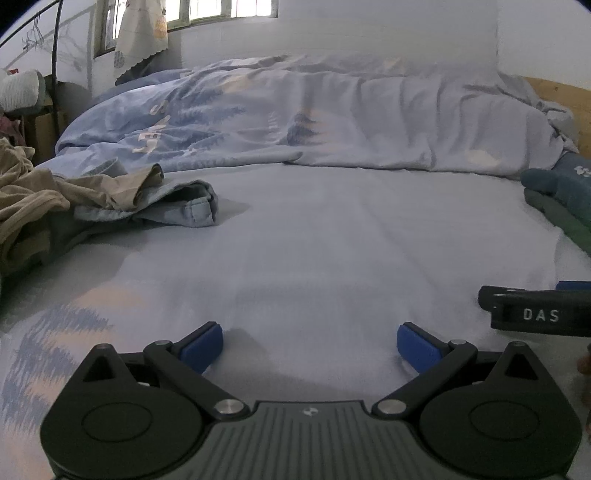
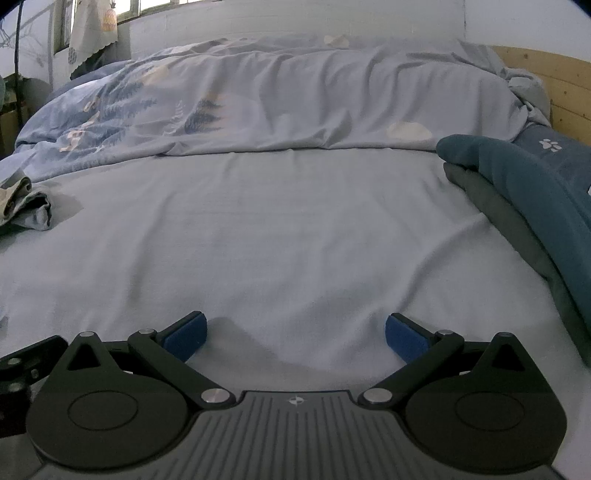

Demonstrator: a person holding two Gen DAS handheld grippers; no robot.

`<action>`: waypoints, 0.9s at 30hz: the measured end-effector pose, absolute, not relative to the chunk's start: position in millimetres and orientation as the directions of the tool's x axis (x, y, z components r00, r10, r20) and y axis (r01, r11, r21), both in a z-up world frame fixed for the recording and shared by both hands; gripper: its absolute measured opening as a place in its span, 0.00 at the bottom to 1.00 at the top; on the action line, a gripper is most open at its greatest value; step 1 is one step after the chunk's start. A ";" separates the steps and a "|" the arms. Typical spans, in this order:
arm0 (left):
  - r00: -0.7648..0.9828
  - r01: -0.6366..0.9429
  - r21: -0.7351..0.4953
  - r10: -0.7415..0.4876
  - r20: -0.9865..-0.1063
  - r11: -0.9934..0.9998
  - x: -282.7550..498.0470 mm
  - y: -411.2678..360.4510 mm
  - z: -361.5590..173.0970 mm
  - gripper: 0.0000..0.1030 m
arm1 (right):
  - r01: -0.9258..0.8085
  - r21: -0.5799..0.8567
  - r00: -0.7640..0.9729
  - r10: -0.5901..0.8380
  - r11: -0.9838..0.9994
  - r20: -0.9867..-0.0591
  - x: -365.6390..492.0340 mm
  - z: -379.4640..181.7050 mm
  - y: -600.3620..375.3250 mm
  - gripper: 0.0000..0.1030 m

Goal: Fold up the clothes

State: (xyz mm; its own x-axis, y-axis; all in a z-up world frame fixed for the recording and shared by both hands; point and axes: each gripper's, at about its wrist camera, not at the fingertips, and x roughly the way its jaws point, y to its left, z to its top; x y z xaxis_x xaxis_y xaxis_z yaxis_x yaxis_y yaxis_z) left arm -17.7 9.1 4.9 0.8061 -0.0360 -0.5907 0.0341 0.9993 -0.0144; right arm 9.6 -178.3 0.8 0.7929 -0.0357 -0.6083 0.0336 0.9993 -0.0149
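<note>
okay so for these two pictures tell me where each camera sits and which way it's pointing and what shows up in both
Left wrist view: mounted behind the left tongs, open, looking across the pale blue bedsheet toward the rumpled leaf-print duvet; the right tongs' black body shows at right.
Right wrist view: mounted behind the right tongs, open, facing the same way; the folded teal garment lies at right.
Shared: sheet, duvet, teal garment, and the crumpled beige and light blue clothes at left.

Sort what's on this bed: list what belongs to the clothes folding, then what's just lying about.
For the job:
- tan garment, crumpled, left
- light blue garment under it
- teal folded piece on a grey one, right
- left gripper, right gripper, both open

Just there:
- patterned duvet
- curtain
- wooden headboard
</note>
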 end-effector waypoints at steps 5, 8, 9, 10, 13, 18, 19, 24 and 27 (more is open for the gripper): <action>0.811 0.067 -0.062 -0.091 -0.578 0.996 -26.2 19.3 13.6 1.00 | 0.034 -0.012 0.788 -0.034 0.999 -0.615 11.7 1.2 -179.0 1.00; 0.832 0.064 -0.099 -0.108 -0.544 0.993 -31.0 29.5 24.9 1.00 | 0.033 -0.012 0.788 -0.034 0.999 -0.615 12.5 0.6 -179.3 1.00; 0.843 0.060 -0.121 -0.115 -0.526 0.991 -32.5 34.9 29.7 1.00 | 0.033 -0.012 0.787 -0.033 0.999 -0.616 12.7 0.4 -179.4 1.00; 0.852 0.060 -0.143 -0.125 -0.509 0.988 -33.8 39.7 33.9 1.00 | 0.033 -0.011 0.788 -0.033 0.999 -0.615 12.9 0.3 -179.6 1.00; 0.874 0.064 -0.209 -0.156 -0.459 0.976 -36.7 54.5 45.9 1.00 | 0.032 0.003 0.792 -0.024 0.999 -0.610 11.7 -0.3 -181.5 1.00; 0.880 0.050 -0.300 -0.184 -0.439 0.953 -36.2 79.5 58.0 1.00 | 0.031 0.022 0.800 -0.011 0.999 -0.600 9.8 -0.7 -183.6 1.00; 0.878 0.047 -0.321 -0.193 -0.438 0.946 -35.9 84.9 59.4 1.00 | 0.030 0.024 0.801 -0.010 0.999 -0.598 9.5 -0.5 -183.6 1.00; 0.898 0.019 -0.382 -0.184 -0.401 0.924 -41.5 111.8 72.4 1.00 | 0.029 0.032 0.811 -0.005 0.999 -0.585 3.0 3.3 -181.2 1.00; 0.920 -0.006 -0.423 -0.160 -0.357 0.906 -48.1 135.2 82.7 1.00 | 0.018 0.062 0.818 0.021 0.998 -0.575 -7.1 10.7 -170.7 1.00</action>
State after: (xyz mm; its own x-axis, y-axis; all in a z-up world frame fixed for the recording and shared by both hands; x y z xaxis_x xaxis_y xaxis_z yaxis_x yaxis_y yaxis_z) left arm -48.1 135.2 82.7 0.9202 -0.1602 -0.3572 -0.0063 0.9062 -0.4229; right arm -7.1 -170.7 10.7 0.8180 0.0208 -0.5748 0.0183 0.9979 0.0621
